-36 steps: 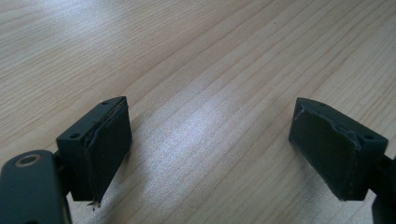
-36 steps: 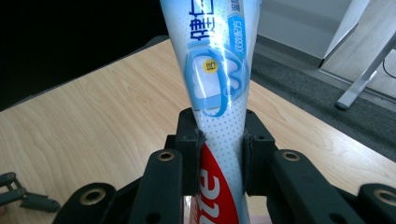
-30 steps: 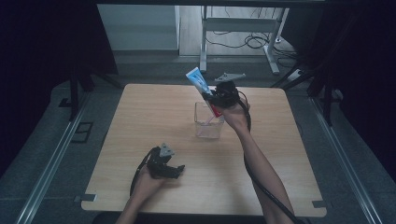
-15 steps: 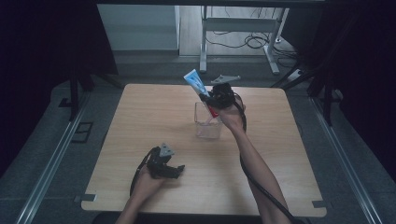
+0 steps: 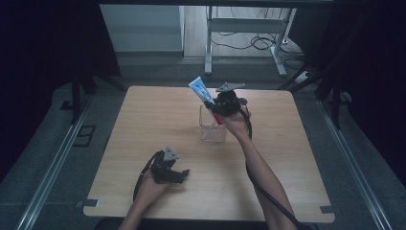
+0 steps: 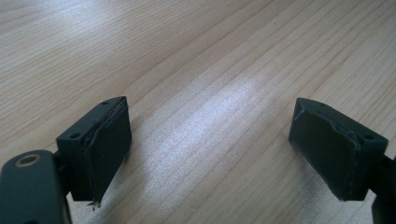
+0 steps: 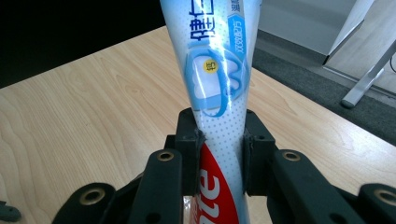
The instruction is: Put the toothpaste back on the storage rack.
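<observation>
A blue, white and red toothpaste tube [image 5: 203,95] is held tilted over a clear plastic cup [image 5: 213,129] near the table's far middle. Its red lower end reaches into the cup's mouth. My right gripper [image 5: 221,106] is shut on the tube, and in the right gripper view the two jaws pinch the tube [image 7: 219,116] at its dotted middle. My left gripper [image 5: 179,175] rests low on the table near the front edge, open. In the left gripper view its pads [image 6: 109,149] stand wide apart over bare wood with nothing between them.
The light wooden table [image 5: 143,124] is bordered by dark floor and rails on both sides. A metal desk frame [image 5: 244,28] with cables stands beyond the far edge. A black cable trails along the right forearm [image 5: 261,177].
The right gripper and the tube have shifted slightly toward the far side above the cup. The left gripper has stayed in place.
</observation>
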`<state>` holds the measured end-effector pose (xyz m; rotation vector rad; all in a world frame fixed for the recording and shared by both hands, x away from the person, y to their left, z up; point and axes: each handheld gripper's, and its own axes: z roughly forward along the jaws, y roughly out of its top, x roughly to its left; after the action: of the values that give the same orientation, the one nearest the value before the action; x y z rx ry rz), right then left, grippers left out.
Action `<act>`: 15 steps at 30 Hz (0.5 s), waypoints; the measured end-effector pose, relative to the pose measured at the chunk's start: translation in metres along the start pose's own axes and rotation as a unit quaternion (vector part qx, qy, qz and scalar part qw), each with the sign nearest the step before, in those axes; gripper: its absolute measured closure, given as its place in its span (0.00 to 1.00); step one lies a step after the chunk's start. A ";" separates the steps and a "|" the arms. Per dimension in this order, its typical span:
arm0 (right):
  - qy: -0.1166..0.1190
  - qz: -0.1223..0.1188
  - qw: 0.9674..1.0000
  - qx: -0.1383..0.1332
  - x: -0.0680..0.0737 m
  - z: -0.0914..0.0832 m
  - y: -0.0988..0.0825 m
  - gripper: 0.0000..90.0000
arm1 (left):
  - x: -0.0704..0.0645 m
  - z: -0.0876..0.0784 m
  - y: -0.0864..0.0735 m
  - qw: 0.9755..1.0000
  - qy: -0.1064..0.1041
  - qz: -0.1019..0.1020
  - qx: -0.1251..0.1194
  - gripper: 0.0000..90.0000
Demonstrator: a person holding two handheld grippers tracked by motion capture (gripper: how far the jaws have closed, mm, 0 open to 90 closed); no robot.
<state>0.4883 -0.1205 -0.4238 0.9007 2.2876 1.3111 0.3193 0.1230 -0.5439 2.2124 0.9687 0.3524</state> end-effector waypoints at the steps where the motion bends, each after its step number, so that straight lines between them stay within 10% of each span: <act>1: 0.000 0.001 1.000 0.000 0.000 0.000 -0.001 0.80 | 0.000 0.000 0.000 1.000 0.000 0.000 0.001 0.14; 15: 0.008 -0.005 1.000 0.006 0.001 0.007 -0.015 0.80 | 0.000 0.000 0.000 1.000 0.000 0.000 0.000 0.14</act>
<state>0.4861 -0.1208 -0.4402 0.8831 2.3118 1.3067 0.3193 0.1230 -0.5439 2.2125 0.9687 0.3525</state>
